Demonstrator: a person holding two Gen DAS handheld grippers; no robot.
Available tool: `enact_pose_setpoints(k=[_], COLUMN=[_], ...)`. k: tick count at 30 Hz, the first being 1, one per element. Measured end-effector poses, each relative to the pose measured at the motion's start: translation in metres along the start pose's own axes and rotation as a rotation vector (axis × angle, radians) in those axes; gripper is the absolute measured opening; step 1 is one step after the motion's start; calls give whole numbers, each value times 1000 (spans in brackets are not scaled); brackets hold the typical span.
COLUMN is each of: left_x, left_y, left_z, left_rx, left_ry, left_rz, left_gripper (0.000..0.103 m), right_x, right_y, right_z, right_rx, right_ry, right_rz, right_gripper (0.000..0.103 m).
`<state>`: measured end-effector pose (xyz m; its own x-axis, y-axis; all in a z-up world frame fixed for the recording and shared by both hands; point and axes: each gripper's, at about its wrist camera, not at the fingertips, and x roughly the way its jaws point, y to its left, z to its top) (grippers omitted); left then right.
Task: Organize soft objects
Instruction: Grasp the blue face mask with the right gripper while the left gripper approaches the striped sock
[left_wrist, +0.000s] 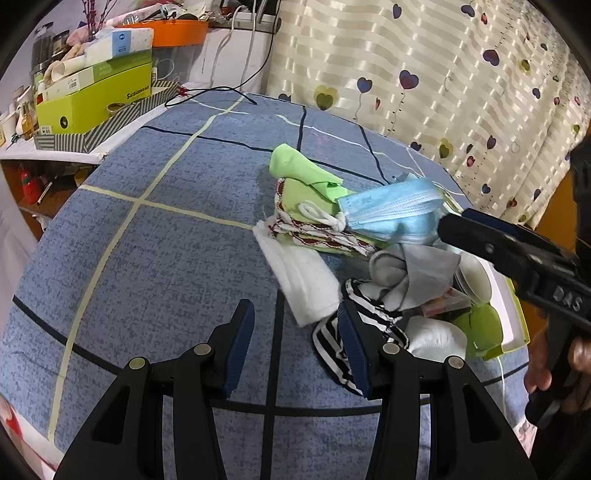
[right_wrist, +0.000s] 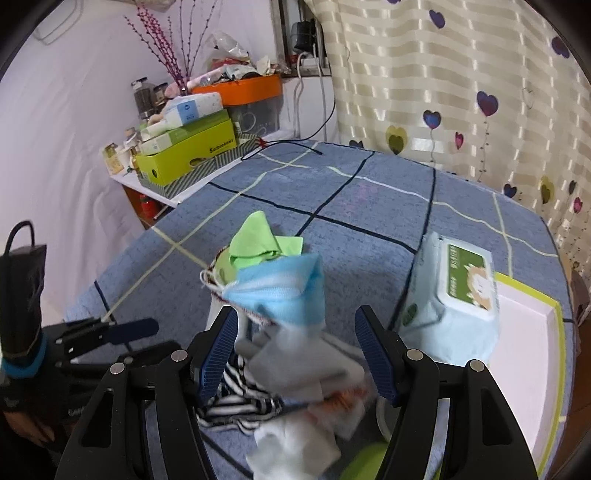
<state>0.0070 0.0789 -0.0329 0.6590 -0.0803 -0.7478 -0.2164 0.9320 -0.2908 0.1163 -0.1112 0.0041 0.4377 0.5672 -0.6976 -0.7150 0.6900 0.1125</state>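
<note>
Bedsheet (left_wrist: 166, 258) was matt woven cloth. Face mask (left_wrist: 391, 210) pleated nonwoven. Wet-wipes pack (right_wrist: 454, 295) glossy plastic film. Claws (left_wrist: 295, 347) matt black plastic, ribbed blue pads (left_wrist: 240, 347), metal pivot pins.

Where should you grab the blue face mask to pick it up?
Grip the blue face mask by its raised folded top edge, coming straight down from above. It lies topmost on the pile of cloths, so a pinch from above should catch only the mask.
</note>
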Motion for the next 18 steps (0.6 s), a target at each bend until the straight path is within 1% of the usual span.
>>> enact_pose_setpoints(k=[8, 10, 11, 14, 18], left_x=[4, 6, 7, 8, 9], left_y=[8, 8, 8, 7, 2], left_z=[6, 6, 7, 8, 7], left_rx=[-17, -19, -18, -18, -9], left_ry=[5, 10, 13, 16, 19], left_rz=[-2, -4, -5, -9, -26], left_gripper=[48, 48, 48, 48, 48], right_x=[36, 40, 41, 36, 15], right_y=[-5, -4, -4, -3, -7], right_z=[17, 18, 18, 16, 15], right_rx=[35, 31, 28, 19, 30], right_ry=[53, 62, 63, 46, -7], right_rz=[59, 66, 68, 74, 77], right_gripper=[65, 47, 30, 19, 16])
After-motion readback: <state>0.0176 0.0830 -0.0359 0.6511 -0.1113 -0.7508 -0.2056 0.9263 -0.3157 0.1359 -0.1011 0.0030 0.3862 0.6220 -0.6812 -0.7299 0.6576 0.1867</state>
